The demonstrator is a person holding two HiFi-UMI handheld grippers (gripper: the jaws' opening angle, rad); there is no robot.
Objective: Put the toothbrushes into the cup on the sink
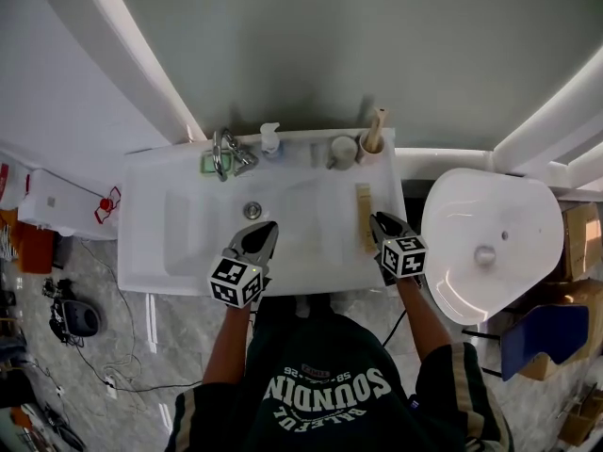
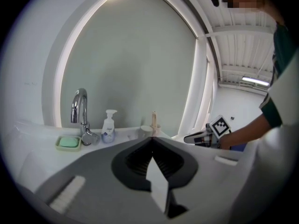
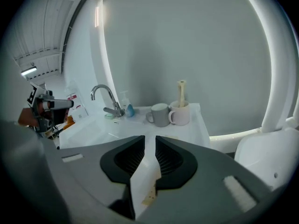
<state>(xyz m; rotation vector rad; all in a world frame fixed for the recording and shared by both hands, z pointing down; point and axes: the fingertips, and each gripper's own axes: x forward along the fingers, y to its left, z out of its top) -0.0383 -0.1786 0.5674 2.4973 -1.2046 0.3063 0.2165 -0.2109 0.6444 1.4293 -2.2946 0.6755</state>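
A beige toothbrush (image 1: pixel 364 217) lies flat on the right side of the white sink (image 1: pixel 188 224). Just right of its near end is my right gripper (image 1: pixel 379 219), open, with a narrow gap between its jaws (image 3: pixel 149 141) and nothing gripped. At the back stand a grey cup (image 1: pixel 343 151) and a pale cup (image 1: pixel 369 149); in the right gripper view the pale cup (image 3: pixel 180 113) holds an upright toothbrush (image 3: pixel 181 91) beside the grey cup (image 3: pixel 160 115). My left gripper (image 1: pixel 268 226) hovers over the basin's front, its jaws (image 2: pixel 152 140) shut and empty.
A chrome faucet (image 1: pixel 226 153), a soap dispenser (image 1: pixel 270 139) and a green soap dish (image 2: pixel 68 143) line the sink's back edge. A white toilet (image 1: pixel 485 243) stands to the right, with boxes beyond it. Cables and gear lie on the floor at the left.
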